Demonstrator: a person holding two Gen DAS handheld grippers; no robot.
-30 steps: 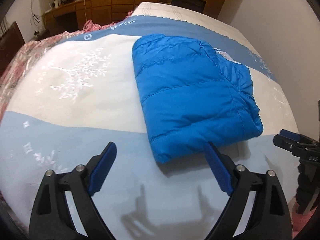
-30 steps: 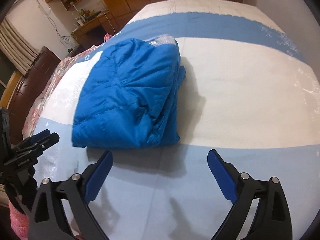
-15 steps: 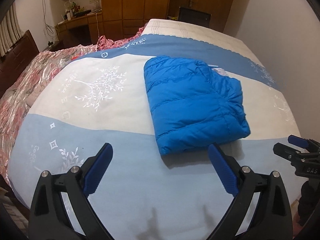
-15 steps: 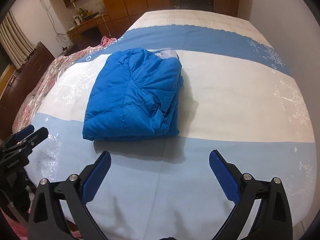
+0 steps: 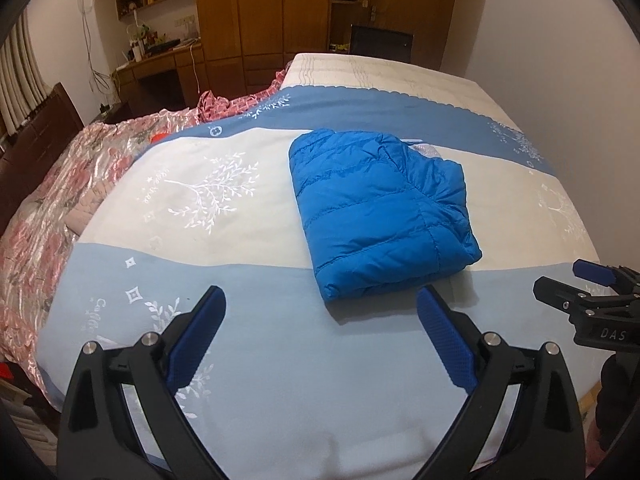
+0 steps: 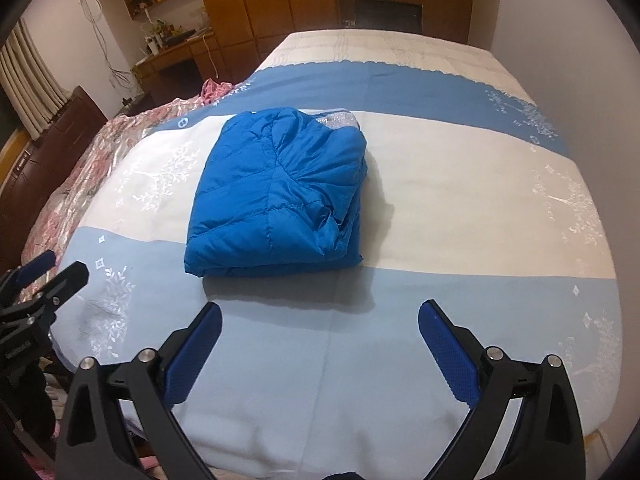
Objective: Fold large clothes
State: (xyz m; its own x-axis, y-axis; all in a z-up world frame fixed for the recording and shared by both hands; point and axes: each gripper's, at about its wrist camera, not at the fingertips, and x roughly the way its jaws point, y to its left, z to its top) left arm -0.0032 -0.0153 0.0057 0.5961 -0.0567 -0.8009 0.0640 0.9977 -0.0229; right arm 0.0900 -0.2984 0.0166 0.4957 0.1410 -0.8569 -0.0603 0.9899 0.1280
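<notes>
Pulling back and rising from the blue puffer jacket (image 5: 380, 208), now looking smaller and farther off in both wrist views than a second ago, with more of the bed (image 5: 280, 360) and the far wooden wardrobe (image 5: 264, 20) coming into view. Lying folded into a compact bundle across the white band of the bedspread, left of the middle, its near edge just reaching the light-blue band. Hovering well short of it with left gripper (image 5: 320, 336) and right gripper (image 6: 320, 340) both spread wide and holding nothing, suggesting the folding is likely finished.
</notes>
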